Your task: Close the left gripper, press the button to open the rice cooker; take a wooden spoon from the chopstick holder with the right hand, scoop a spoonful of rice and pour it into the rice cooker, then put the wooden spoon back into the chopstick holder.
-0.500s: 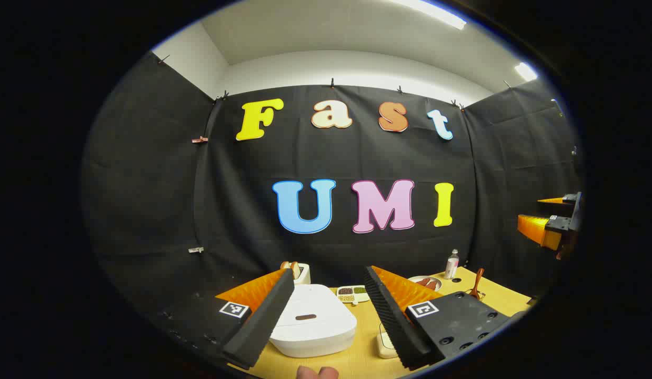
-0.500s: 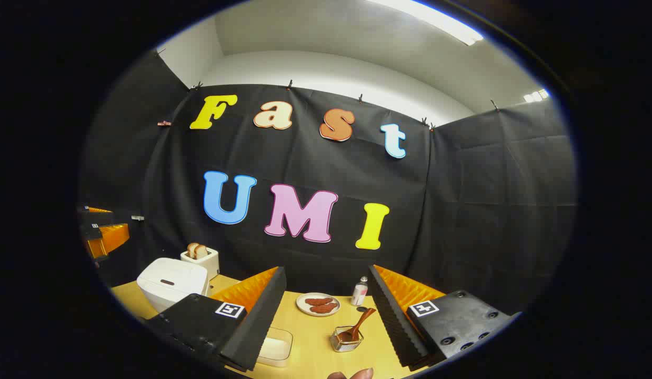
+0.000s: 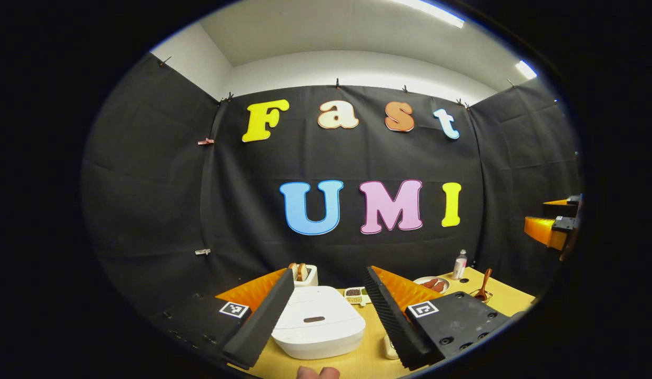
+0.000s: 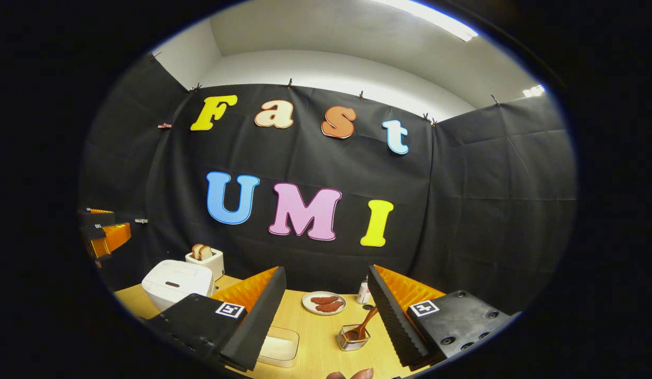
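Left gripper view has the left gripper (image 3: 328,310) poised high above the table (image 3: 507,297), jaws spread wide and empty, with the white rice cooker (image 3: 318,321) sitting squarely in the gap between the fingers — lid down, the dark slot of its button (image 3: 313,319) facing up. That lineup looks deliberate: the cooker is dead ahead, ready for a press, though the jaws must first come together as the task asks. Right gripper view shows the right gripper (image 4: 326,316) also gaping and holding nothing, aimed at the wire chopstick holder (image 4: 351,338), where the wooden spoon (image 4: 363,325) leans with its handle tilted up to the right — an easy handle to pinch, I'd judge. A clear rice box (image 4: 277,347) sits near the left finger, partly cut off behind it, so its contents are hard to read. Behind, a plate (image 4: 324,303) of reddish food, a small bottle half hidden by the right finger, and a toaster (image 4: 206,258) beyond the cooker. Fingertips of the holding hand just poke in at the bottom edge.
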Available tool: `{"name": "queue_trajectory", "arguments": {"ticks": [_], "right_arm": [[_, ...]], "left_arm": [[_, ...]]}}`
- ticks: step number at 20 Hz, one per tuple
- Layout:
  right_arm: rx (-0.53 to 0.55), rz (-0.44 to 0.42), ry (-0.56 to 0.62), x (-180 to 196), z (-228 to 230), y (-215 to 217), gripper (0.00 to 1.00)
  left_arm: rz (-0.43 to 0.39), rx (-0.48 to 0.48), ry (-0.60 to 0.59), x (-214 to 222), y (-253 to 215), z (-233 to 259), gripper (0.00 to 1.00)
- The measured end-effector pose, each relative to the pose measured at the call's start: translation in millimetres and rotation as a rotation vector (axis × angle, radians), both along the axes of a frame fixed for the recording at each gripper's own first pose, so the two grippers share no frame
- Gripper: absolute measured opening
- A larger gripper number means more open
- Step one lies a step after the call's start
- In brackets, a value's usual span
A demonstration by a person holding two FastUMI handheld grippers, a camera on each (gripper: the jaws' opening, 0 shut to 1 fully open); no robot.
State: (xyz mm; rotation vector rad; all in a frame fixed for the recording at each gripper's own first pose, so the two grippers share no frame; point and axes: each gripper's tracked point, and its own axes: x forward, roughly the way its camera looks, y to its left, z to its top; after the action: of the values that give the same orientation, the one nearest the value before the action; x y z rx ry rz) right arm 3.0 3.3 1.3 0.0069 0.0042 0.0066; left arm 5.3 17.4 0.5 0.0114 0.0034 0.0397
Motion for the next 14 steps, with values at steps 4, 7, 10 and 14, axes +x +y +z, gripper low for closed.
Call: {"name": "queue_trajectory", "arguments": {"ticks": [4,7,10,14], "right_arm": [[-0.007,0.005,-0.004,-1.7,0.7,3.7,0.97],[-0.007,0.008,-0.005,-3.4,2.4,6.8,0.97],[-0.002,0.013,-0.005,-5.2,3.4,9.4,0.97],[-0.016,0.005,-0.005,-8.7,3.5,7.5,0.97]], "left_arm": [[0.008,0.004,-0.004,-3.1,4.2,1.4,0.94],[0.011,0.006,-0.006,-6.3,5.8,1.6,0.94],[0.013,0.004,-0.016,-6.7,8.7,5.3,0.94],[-0.023,-0.002,-0.015,-3.5,9.7,2.4,0.94]]}}
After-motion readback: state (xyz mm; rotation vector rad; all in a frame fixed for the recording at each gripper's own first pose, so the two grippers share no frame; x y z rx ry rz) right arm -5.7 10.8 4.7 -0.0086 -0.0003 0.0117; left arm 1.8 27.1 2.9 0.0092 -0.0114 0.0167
